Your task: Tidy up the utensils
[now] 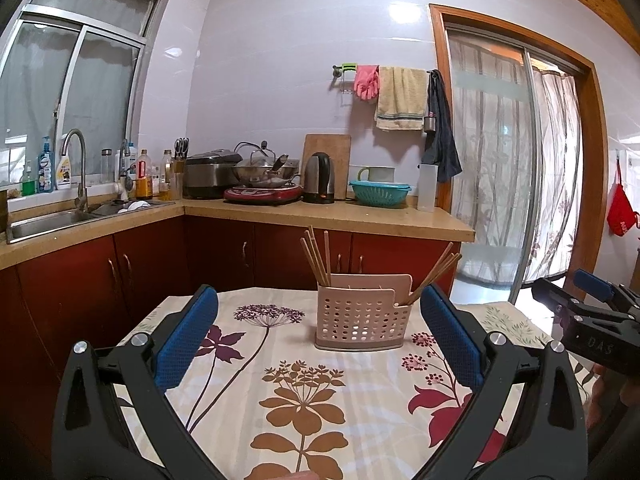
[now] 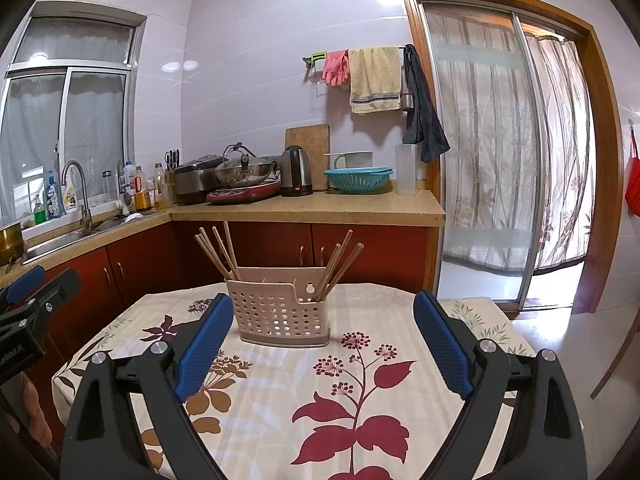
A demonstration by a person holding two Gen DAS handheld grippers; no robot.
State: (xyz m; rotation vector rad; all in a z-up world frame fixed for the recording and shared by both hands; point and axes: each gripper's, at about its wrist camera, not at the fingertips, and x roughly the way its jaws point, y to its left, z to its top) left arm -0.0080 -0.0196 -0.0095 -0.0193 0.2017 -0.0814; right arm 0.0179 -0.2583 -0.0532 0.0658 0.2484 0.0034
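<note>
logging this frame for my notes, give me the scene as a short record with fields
setting: kitchen, table with floral tablecloth
utensil holder: pink perforated caddy, upright on the table
contents: wooden chopsticks in two bunches, one at the left end, one at the right end, leaning outward
loose utensils on table: none visible
left gripper: open, empty, facing the caddy
right gripper: open, empty, facing the caddy
contact: neither gripper touches the caddy
background: counter with kettle, wok, teal colander

Chopsticks' (image 2: 224, 254) lower ends hidden inside holder (image 2: 280, 314)
</note>
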